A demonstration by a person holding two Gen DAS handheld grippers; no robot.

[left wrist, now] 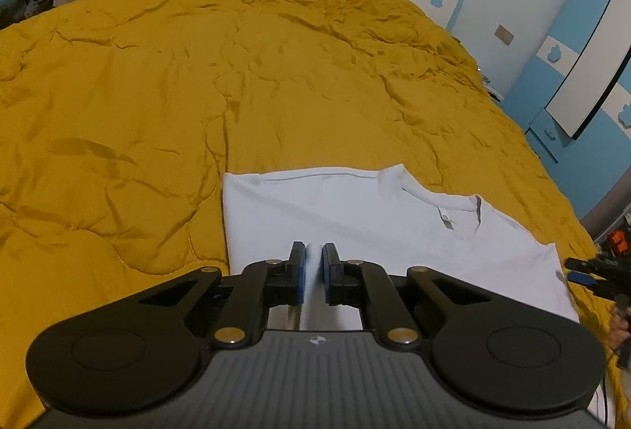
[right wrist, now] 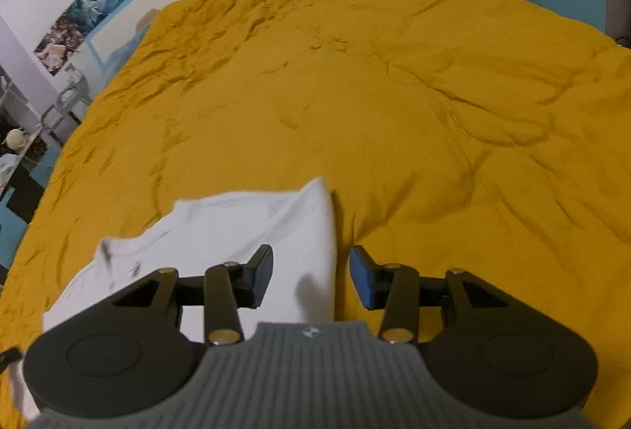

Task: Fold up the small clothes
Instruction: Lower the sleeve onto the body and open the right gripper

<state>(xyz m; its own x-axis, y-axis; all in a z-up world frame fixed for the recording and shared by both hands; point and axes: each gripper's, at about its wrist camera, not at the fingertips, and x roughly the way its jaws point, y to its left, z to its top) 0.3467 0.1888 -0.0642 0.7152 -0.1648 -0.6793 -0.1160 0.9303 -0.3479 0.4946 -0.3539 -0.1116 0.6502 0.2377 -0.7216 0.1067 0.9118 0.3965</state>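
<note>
1. The white shirt (left wrist: 355,224) lies flat on the yellow quilt (left wrist: 197,74), near me.
2. My left gripper (left wrist: 314,271) is pinched on a ridge of its cloth.
3. My right gripper (right wrist: 311,277) stands open, empty, over the shirt's edge.
4. Light, limp fabric, I judge: grip hems or corners.

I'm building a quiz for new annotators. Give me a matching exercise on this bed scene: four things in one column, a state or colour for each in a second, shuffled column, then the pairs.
Things:
1. left gripper
2. right gripper
3. white T-shirt
4. quilt

States:
A. mustard yellow, wrinkled, covering the bed
B. jaws apart, over the shirt's edge, gripping nothing
C. jaws pinched shut on a fold of white cloth
D. lying on the quilt, neck label showing

Pairs: 1-C, 2-B, 3-D, 4-A
</note>
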